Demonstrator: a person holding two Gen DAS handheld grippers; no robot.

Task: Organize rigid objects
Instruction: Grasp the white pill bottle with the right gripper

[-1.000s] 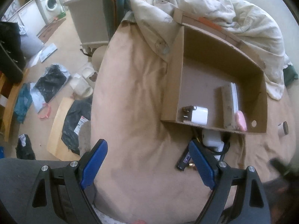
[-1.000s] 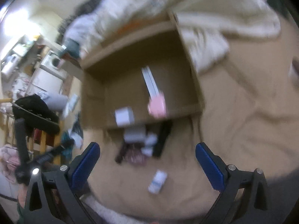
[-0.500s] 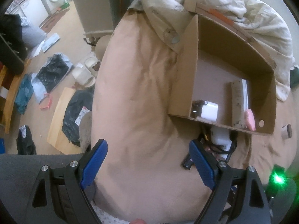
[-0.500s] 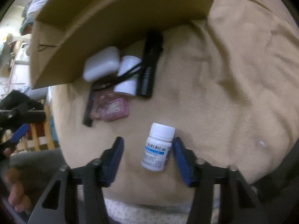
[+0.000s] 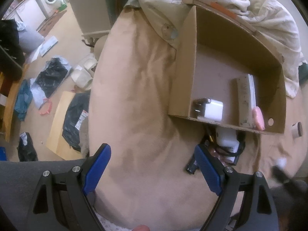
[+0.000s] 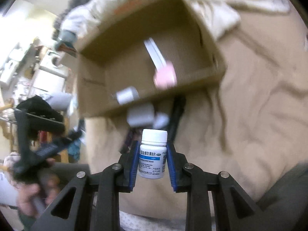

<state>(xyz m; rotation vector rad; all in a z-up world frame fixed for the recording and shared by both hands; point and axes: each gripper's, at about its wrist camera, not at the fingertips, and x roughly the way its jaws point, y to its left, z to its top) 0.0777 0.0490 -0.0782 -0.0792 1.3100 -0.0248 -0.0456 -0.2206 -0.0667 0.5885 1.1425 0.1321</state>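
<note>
My right gripper [image 6: 153, 151] is shut on a white pill bottle [image 6: 153, 154] with a blue label and holds it above the tan blanket, short of the cardboard box [image 6: 96, 88]. The box [image 5: 182, 77] holds a white charger [image 5: 211, 110], a long grey-white strip [image 5: 245, 96] and a pink item [image 5: 258, 118]. In front of the box lie a white adapter [image 5: 227, 137], black cables and a black stick [image 5: 192, 166]. My left gripper [image 5: 152, 169] is open and empty over the blanket, left of that pile.
A rumpled cream duvet [image 5: 240, 3] lies behind the box. A small roll [image 5: 296, 132] sits right of the box. The floor on the left holds bags, slippers [image 5: 82, 75], a board [image 5: 61, 123] and a cabinet [image 5: 90, 9]. The view from the right wrist is motion-blurred.
My right gripper closed on the pill bottle and lifted it off the blanket, swinging up toward the box. The left gripper shifted only slightly and stayed open.
</note>
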